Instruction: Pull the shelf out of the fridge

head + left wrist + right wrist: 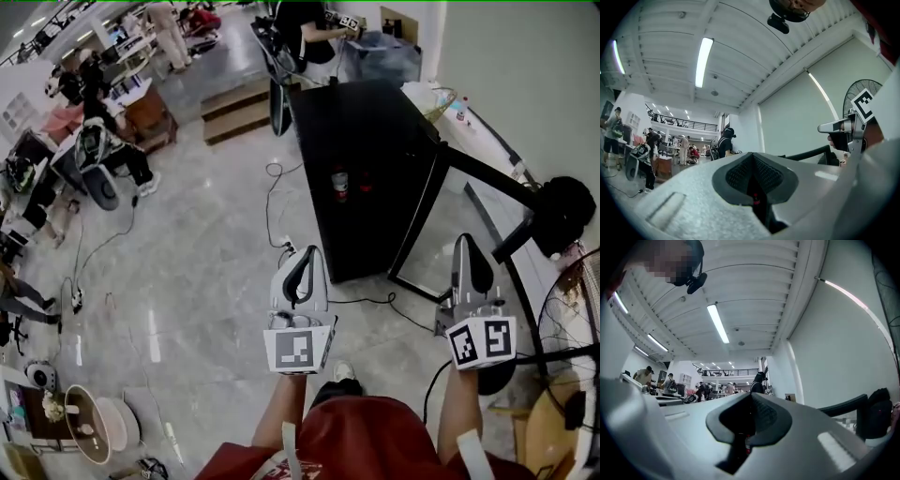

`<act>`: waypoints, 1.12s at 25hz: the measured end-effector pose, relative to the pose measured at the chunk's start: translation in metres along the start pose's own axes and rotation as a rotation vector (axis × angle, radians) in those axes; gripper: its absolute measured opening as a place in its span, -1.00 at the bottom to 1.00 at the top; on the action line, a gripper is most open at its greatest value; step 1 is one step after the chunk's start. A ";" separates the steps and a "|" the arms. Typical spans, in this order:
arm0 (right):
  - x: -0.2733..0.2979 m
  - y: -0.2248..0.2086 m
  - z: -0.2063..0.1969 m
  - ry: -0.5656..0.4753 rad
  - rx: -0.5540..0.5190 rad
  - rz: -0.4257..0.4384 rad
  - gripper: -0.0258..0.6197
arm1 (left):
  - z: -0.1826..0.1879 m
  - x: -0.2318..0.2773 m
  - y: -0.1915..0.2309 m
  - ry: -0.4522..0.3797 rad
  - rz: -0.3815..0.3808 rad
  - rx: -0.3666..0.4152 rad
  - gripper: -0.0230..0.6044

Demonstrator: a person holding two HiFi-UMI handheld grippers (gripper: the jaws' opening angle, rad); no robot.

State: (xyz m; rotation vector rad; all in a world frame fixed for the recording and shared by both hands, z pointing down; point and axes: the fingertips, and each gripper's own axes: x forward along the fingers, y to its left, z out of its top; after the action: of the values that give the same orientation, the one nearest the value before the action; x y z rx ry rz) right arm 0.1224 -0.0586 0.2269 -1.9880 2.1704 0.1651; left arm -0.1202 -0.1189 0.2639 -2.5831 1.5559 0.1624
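Both claws are held shut and empty in front of the black fridge.

Nearest, the left claw (pixel 304 255) and the right claw (pixel 469 242) are held side by side above the floor (pixel 206 281), each pressed together with nothing gripped. Square black-and-white markers are carried on the cubes (pixel 298 349) behind them. Beyond, the fridge (pixel 361 141) is seen standing well apart from both claws, its door (pixel 417 230) swung open on the right; the shelf is hidden inside. A red can (pixel 339 184) is set on the fridge top, its label too small to be read. Farther off, people (pixel 173 33) are seen among desks.
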 end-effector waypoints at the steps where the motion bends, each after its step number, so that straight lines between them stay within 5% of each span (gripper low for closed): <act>1: 0.011 0.004 -0.002 0.000 -0.001 0.003 -0.92 | -0.001 0.007 0.009 -0.007 0.000 0.000 -0.93; 14: 0.107 0.005 -0.039 0.034 -0.023 0.051 -0.92 | -0.037 0.071 0.057 0.033 0.045 -0.005 -0.93; 28: 0.171 -0.085 -0.053 0.020 0.069 0.163 -0.92 | -0.030 0.151 0.006 0.032 0.144 0.060 -0.93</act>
State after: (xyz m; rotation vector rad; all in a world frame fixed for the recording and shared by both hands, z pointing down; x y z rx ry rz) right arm 0.1900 -0.2439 0.2458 -1.7836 2.3181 0.0921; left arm -0.0543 -0.2584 0.2694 -2.4405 1.7310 0.0869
